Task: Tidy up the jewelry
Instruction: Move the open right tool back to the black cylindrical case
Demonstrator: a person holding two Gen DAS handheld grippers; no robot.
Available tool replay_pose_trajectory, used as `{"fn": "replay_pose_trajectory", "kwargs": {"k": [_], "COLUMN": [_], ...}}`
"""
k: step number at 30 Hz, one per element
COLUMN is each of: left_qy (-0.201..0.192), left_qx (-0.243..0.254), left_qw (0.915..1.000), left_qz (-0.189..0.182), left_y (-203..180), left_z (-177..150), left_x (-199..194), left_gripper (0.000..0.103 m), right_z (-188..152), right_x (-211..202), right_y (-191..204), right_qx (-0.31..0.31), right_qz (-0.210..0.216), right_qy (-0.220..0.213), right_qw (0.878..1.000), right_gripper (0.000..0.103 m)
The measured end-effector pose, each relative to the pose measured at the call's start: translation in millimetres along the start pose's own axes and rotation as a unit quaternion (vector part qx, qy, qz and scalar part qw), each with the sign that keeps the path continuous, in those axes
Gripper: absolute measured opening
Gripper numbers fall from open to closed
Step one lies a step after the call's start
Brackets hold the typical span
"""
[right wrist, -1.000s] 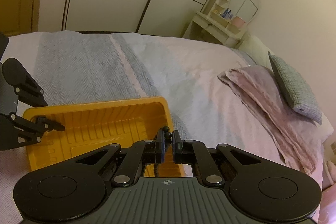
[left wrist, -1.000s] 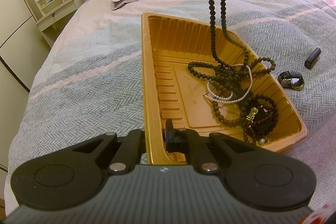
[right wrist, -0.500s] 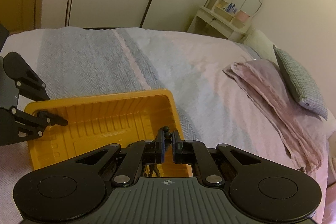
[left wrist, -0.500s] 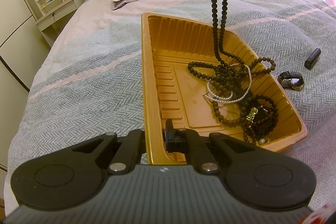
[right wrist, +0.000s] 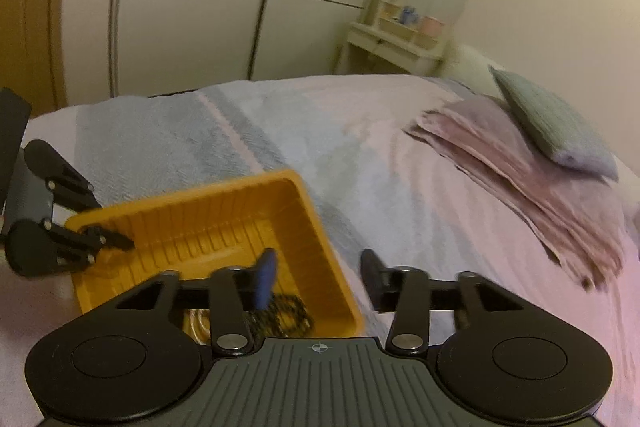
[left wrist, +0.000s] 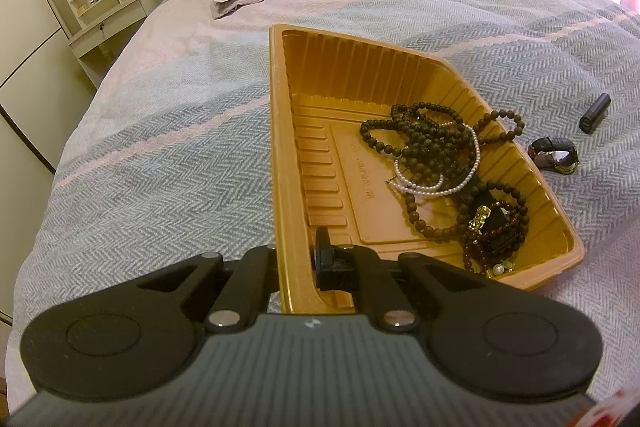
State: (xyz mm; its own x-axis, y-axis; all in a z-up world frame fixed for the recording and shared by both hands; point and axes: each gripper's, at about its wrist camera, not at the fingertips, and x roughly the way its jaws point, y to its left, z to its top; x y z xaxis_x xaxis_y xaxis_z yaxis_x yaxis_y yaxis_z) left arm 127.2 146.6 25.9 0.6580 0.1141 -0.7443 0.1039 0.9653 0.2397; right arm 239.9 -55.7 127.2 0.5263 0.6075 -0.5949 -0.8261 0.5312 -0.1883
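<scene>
Your right gripper (right wrist: 318, 281) has just let go: a second ago its fingers were pinched on the long strand of dark wooden beads (left wrist: 424, 143) and held it dangling over the ribbed orange plastic tray (left wrist: 280, 131); now the fingers stand wide apart with nothing between them, and the strand lies heaped in the right half of the tray, on top of the white pearl string (left wrist: 440, 183). One loop of dark beads drapes over the tray's right rim.

Your left gripper (left wrist: 296, 263) has not moved: it is clamped on the tray's near rim at lower centre of the left view, steadying it on the grey herringbone bedspread (left wrist: 160, 155).

That necklace looks done. Outside the tray, right of frame, lie a dark-strapped wristwatch (left wrist: 554, 155) and a small black cylinder (left wrist: 595, 113), probably your next picks.
</scene>
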Motion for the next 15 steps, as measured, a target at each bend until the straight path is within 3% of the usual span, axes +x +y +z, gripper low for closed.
{"fn": "replay_pose_trajectory", "kwargs": {"k": [8, 12, 15], "left_qy": [0.000, -0.002, -0.001], "left_qx": [0.000, -0.001, -0.002], "left_qw": [1.0000, 1.0000, 1.0000], "left_qz": [0.001, 0.002, 0.002], "left_y": [0, -1, -1], "left_z": [0, 1, 1], "left_x": [-1, -2, -2], "left_gripper": [0.004, 0.004, 0.004], "right_z": [-90, -142, -177], "right_x": [-49, -64, -70], "right_y": [-48, -73, -79], "right_qx": [0.099, 0.179, 0.235], "right_qz": [-0.066, -0.113, -0.133], "right_qy": [0.035, 0.064, 0.073], "right_qw": [0.992, 0.975, 0.960], "right_gripper": [0.056, 0.060, 0.074]}}
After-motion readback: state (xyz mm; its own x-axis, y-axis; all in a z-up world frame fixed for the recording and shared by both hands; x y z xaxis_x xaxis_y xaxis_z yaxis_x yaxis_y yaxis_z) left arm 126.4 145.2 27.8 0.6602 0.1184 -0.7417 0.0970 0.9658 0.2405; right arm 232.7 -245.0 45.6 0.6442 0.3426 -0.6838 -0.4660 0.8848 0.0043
